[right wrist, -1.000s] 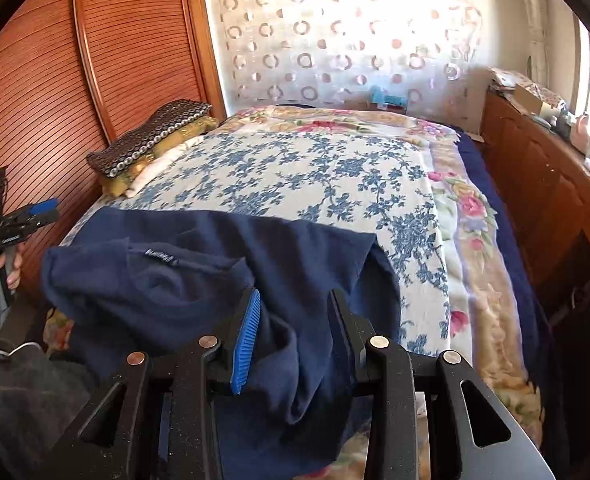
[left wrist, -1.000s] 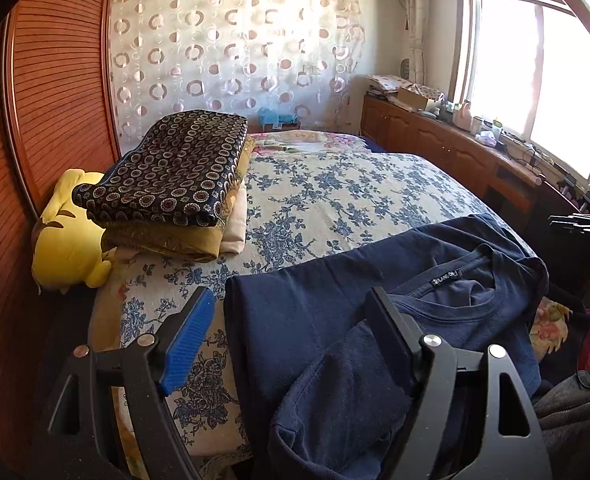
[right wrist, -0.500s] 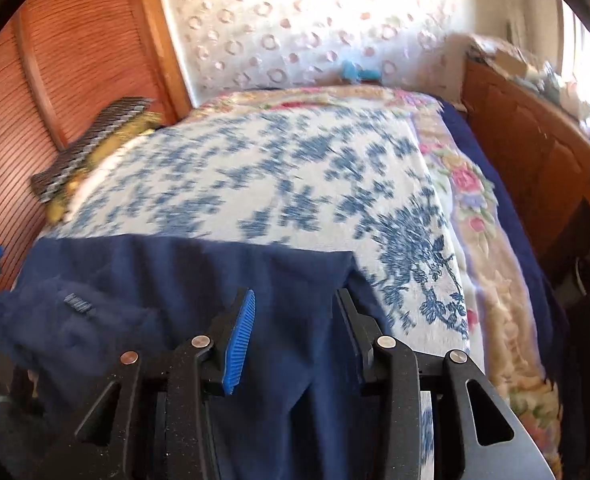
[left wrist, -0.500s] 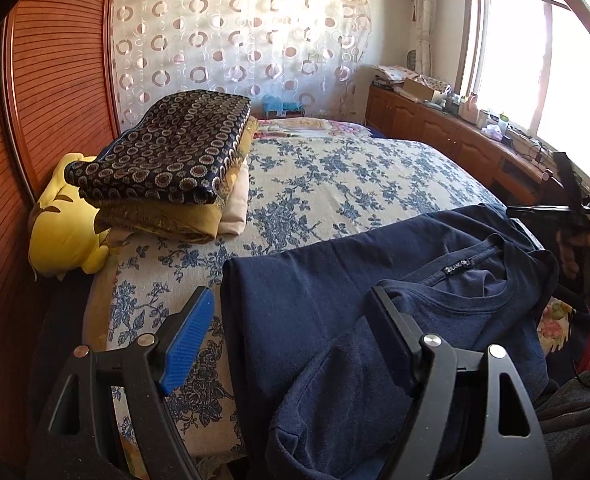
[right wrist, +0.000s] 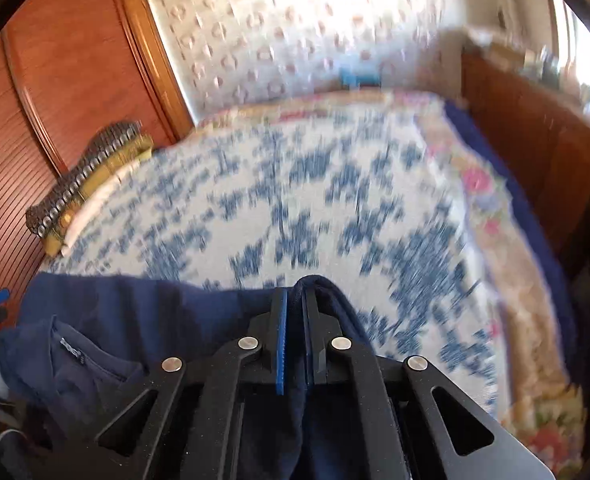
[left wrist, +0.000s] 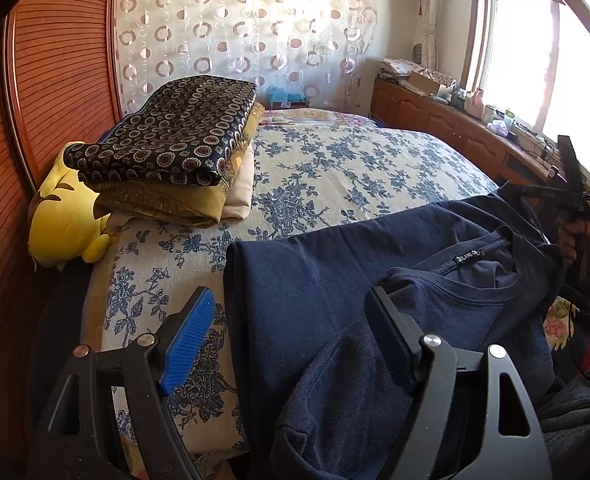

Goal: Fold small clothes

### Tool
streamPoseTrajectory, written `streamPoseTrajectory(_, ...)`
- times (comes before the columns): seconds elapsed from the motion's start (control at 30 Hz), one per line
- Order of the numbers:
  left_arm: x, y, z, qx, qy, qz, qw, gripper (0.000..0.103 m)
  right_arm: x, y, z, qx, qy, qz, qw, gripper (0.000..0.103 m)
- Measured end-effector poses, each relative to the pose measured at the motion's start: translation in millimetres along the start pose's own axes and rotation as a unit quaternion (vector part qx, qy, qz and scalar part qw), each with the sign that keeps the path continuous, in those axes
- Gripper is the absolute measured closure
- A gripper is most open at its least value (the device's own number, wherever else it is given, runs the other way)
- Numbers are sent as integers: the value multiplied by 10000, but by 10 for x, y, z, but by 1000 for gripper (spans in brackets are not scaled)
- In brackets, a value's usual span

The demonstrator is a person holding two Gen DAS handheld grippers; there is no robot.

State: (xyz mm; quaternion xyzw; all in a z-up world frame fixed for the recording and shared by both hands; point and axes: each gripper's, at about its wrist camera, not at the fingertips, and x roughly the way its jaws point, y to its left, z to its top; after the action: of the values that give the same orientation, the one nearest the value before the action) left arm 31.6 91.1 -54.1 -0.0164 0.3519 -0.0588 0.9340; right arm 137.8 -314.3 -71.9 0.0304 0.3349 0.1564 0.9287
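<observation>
I have the navy T-shirt (left wrist: 327,280) lying across the near edge of the bed (left wrist: 355,168), collar toward four o'clock in the left wrist view, its far edge running from nine to three. My right gripper (right wrist: 295,312) has just been closing and now pinches a bunched ridge of the shirt's edge at six o'clock in its own view, cloth pressed between the pads. My left gripper (left wrist: 291,336) stands wide, holding nothing, straddling the shirt's left edge and the sleeve (left wrist: 335,400) below.

My worry: the right pinch looks like it gathers several layers, so lifting could drag the whole shirt off the bed instead of folding one side. The right view is blurred, so I cannot tell how deep the bite is; a shallow one may slip. With the left side unpinned, the fabric will skew.
</observation>
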Motion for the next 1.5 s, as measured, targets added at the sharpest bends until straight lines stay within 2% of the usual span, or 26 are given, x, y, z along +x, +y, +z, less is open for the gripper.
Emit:
streamPoseTrajectory(0.07, 5, 5, 4, -19, -6, -3, 10000, 25, -133, 7, 7, 5, -182, -264, 9995, 98)
streamPoseTrajectory(0.1, 18, 9, 9, -35, -1, -2, 10000, 25, -143, -6, 0, 20, -128, -382, 9992, 98)
streamPoseTrajectory(0.33, 137, 84, 90, -113, 54, 45, 9999, 25, 76, 13, -25, -76, 191, -503, 9985, 98)
streamPoseTrajectory(0.57, 321, 140, 198, -47, 133, 164, 9998, 25, 36, 14, 18, -170, 141, -508, 9985, 97)
streamPoseTrajectory(0.63, 399, 165, 228, -32, 185, 200, 9996, 25, 5, 13, 21, -205, 139, -545, 9982, 80)
streamPoseTrajectory(0.67, 458, 187, 245, -16, 238, 236, 9994, 25, -6, 10, 21, -236, 113, -629, 9977, 74)
streamPoseTrajectory(0.7, 509, 206, 261, -14, 323, 315, 9990, 26, -7, 5, 16, -288, 104, -766, 9966, 64)
streamPoseTrajectory(0.77, 604, 250, 279, -23, 473, 427, 9980, 36, 9, -4, 20, -351, 157, -945, 9948, 60)
streamPoseTrajectory(0.83, 672, 289, 299, -22, 543, 422, 9976, 38, 39, -24, 21, -317, 240, -866, 9955, 52)
streamPoseTrajectory(0.9, 721, 330, 306, -49, 627, 390, 9973, 47, 63, -2, 26, -320, 279, -755, 9962, 48)
streamPoseTrajectory(1.0, 779, 393, 292, -174, 754, 220, 9968, 51, 109, 12, 31, -452, 321, -707, 9960, 43)
streamPoseTrajectory(1.17, 817, 419, 240, -275, 834, 57, 9961, 54, 255, -65, 31, -517, 530, -790, 9941, 42)
streamPoseTrajectory(1.27, 834, 424, 221, -296, 873, -9, 9957, 57, 318, -109, 20, -424, 677, -601, 9950, 41)
streamPoseTrajectory(1.47, 876, 431, 259, -338, 890, -147, 9953, 57, 290, -92, 10, -452, 680, -314, 9962, 41)
streamPoseTrajectory(1.5, 884, 429, 269, -357, 896, -169, 9952, 60, 294, -78, -6, -507, 685, -287, 9959, 41)
